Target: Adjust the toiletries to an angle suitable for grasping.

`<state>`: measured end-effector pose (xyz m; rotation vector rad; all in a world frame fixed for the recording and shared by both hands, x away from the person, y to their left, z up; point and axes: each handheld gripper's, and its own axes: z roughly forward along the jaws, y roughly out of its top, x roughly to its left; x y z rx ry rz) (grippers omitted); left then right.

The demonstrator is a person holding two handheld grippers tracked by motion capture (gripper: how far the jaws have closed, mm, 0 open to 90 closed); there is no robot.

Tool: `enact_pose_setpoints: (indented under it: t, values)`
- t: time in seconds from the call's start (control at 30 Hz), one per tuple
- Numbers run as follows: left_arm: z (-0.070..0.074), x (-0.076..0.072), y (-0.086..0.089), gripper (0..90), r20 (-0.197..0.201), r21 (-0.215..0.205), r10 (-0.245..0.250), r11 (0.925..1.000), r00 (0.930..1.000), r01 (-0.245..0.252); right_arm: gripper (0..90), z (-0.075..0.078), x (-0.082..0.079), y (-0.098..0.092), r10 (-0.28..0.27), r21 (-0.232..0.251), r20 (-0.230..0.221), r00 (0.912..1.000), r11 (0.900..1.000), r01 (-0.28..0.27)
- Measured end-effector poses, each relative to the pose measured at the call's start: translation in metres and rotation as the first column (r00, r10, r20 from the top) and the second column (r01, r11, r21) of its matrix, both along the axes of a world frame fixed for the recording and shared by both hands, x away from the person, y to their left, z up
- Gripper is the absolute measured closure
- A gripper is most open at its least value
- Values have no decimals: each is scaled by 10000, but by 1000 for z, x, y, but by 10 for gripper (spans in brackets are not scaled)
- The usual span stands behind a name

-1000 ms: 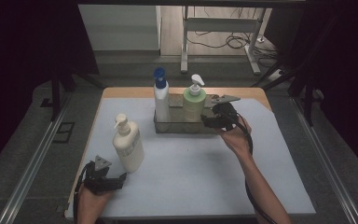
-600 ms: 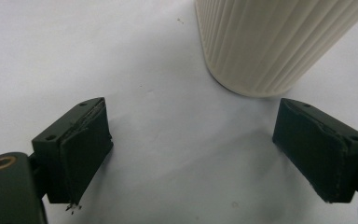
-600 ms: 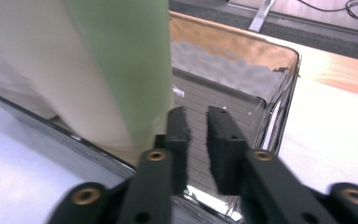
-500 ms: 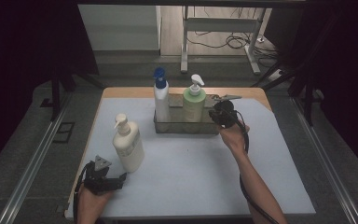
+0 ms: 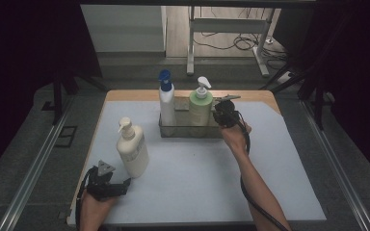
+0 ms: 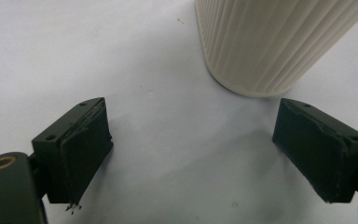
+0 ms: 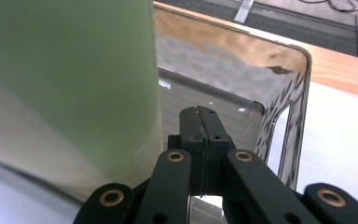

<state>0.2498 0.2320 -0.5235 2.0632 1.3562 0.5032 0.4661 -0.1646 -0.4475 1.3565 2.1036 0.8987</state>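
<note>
Two grippers working: right gripper [image 5: 223, 113] sitting with jaws pressed together, nothing between, beside green bottle [image 5: 200, 107] in clear tray [image 5: 188, 132] — left gripper [image 5: 107, 185] gaping wide (empty), cream bottle [image 5: 132, 151] just ahead.

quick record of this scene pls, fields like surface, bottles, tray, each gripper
surface: white mat on a wooden table
tray: clear tray near the far edge
in tray: blue-capped bottle and green bottle, both upright
outside tray: cream bottle, upright on the mat
left gripper: jaws open, resting on the mat just short of the cream bottle, not touching it
right gripper: jaws shut with nothing between them, at the tray's wall beside the green bottle
</note>
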Motion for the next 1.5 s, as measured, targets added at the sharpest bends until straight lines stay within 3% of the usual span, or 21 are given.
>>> enact_pose_setpoints:
  t: [0.23, 0.6, 1.5]
  values:
    - [0, 0, 0, 109, 0, 2, 0, 10000, 10000, 0, 900, -4, 6, 3, 49, 655, -324, 9995, 9978, -27]
    - [0, 0, 0, 108, -9, 2, 0, 10000, 10000, 0, 900, -8, 7, 3, 87, 1039, -599, 9982, 9946, -25]
    - [0, 0, 0, 108, -9, -2, 0, 10000, 10000, 0, 900, -12, 2, 35, 690, 1197, -657, 9955, 9909, -608]
